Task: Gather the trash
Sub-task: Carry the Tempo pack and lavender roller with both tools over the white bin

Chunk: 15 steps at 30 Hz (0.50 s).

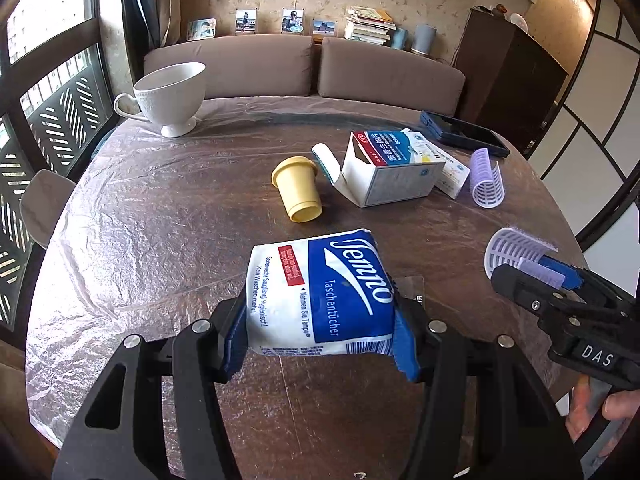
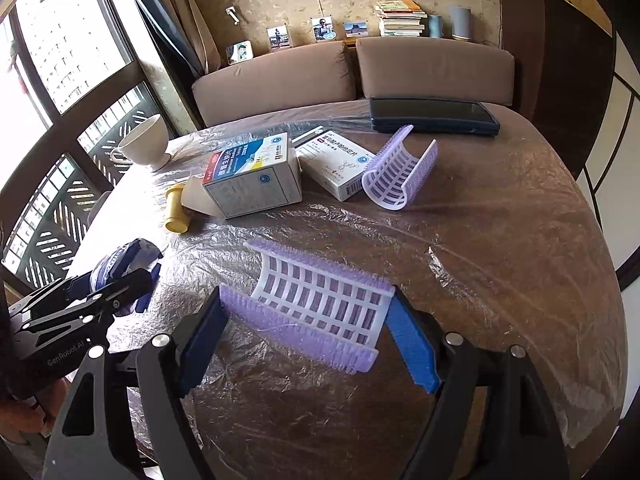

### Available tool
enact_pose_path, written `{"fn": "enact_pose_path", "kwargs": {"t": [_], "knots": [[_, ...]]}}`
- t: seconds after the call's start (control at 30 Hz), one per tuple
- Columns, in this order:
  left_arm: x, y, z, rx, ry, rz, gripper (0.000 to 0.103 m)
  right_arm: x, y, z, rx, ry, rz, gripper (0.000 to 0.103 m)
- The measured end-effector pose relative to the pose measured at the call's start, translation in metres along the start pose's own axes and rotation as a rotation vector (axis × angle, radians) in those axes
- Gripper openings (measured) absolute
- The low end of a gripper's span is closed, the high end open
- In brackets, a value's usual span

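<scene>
My left gripper (image 1: 320, 320) is shut on a blue and white Tempo tissue pack (image 1: 320, 292) and holds it above the table. My right gripper (image 2: 312, 328) is shut on a purple and white hair roller half (image 2: 320, 300), also seen in the left wrist view (image 1: 516, 252). On the table lie a yellow plastic cup (image 1: 298, 192) on its side, an open medicine box (image 1: 392, 168), a second flat medicine box (image 2: 340, 168) and another purple roller half (image 2: 400, 176).
A round brown table under plastic film (image 1: 160, 220) holds a white teacup (image 1: 172, 96) at the far left and a dark tablet case (image 2: 432, 116) at the far edge. A brown sofa (image 1: 304, 68) stands behind. Windows are to the left.
</scene>
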<state>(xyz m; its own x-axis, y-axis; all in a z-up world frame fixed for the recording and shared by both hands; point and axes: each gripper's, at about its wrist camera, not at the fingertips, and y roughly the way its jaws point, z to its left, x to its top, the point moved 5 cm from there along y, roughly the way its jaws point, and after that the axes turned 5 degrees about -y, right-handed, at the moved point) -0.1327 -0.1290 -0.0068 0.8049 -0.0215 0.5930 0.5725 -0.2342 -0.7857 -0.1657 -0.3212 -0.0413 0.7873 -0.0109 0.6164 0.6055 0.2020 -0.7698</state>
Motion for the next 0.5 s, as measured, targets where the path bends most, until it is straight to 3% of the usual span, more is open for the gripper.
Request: {"fn": "enact_pose_path", "kwargs": {"t": [0.5], "knots": [[-0.008,-0.009,0.001,-0.033,0.024,-0.003,0.058,-0.011,-0.012,0.012,-0.029,0.018,0.000,0.077]]}}
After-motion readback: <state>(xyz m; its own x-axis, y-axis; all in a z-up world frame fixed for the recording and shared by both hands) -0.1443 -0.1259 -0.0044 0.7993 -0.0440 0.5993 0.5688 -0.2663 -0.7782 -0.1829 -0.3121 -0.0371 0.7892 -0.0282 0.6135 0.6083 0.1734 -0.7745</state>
